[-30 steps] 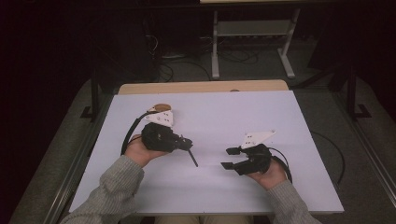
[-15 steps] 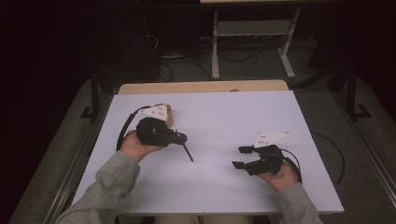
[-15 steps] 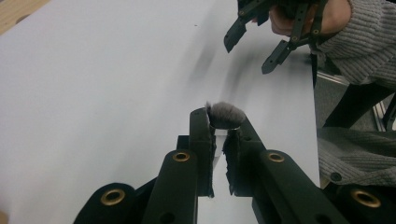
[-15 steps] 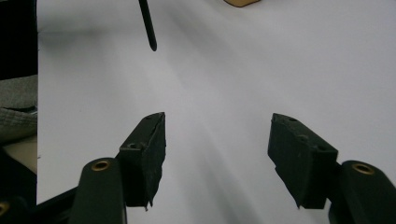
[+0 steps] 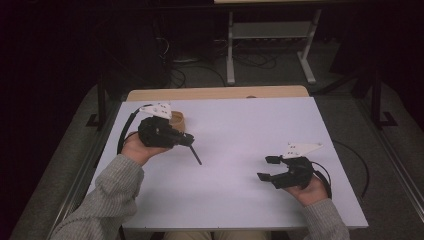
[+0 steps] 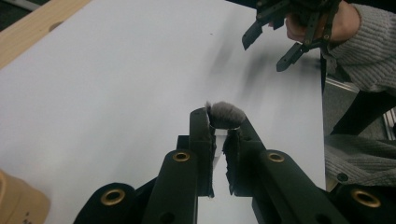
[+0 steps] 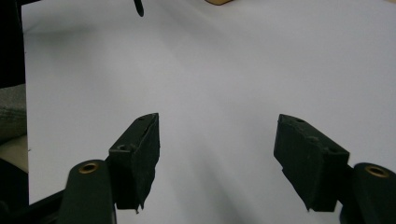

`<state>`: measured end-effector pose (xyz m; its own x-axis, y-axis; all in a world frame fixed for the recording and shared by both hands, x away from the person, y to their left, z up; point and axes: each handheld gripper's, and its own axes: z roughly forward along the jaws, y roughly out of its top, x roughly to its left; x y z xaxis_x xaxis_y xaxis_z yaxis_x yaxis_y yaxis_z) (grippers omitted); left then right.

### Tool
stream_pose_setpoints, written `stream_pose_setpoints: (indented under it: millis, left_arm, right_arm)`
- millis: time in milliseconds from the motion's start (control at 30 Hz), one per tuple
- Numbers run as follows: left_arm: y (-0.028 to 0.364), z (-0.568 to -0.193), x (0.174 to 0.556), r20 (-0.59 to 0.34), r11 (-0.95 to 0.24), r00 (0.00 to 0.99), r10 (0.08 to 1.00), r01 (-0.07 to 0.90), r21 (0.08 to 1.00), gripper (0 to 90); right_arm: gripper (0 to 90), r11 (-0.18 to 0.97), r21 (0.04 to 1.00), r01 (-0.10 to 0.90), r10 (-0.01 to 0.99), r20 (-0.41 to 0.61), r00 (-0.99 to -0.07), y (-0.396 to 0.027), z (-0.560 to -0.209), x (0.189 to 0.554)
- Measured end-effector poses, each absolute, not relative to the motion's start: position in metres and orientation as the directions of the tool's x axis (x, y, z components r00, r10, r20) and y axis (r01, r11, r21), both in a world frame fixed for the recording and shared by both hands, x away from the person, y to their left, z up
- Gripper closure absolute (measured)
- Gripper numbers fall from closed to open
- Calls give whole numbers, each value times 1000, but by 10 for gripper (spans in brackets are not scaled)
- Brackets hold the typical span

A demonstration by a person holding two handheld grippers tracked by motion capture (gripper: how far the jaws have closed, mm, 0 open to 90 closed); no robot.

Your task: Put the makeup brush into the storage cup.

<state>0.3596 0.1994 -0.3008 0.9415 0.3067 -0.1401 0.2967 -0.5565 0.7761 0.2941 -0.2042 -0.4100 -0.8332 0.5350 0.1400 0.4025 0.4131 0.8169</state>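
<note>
The white table [image 5: 235, 145] is the thing to steer by: a pale sheet with a strip of bare wood [image 5: 215, 93] along its far edge, set in a dim room with grey carpet on either side. Beyond that far edge stand a dark tangle of cables [image 5: 185, 70] on the floor and the pale legs of a metal stand [image 5: 270, 45]. Over the table's left part, the left gripper [image 5: 187, 140] is clenched on a makeup brush [image 6: 225, 115], whose dark handle [image 5: 195, 155] slants down toward the sheet while its grey bristle tuft pokes out past the pads in the left gripper view. Just behind that hand, near the table's far left corner, sits a small tan round container [image 5: 177, 120]. Over the table's right part, near its front edge, the right gripper [image 5: 267, 168] has just been opening; its jaws stand wide with only bare white sheet between them.
</note>
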Motion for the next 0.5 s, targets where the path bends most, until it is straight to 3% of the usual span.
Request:
stream_pose_setpoints:
  millis: [500]
  left_arm:
    - [227, -280, 376, -133, -520, 910, 393, 339, 784, 821]
  right_arm:
    - [273, 426, 814, 395, 544, 118, -831, -208, -415, 294]
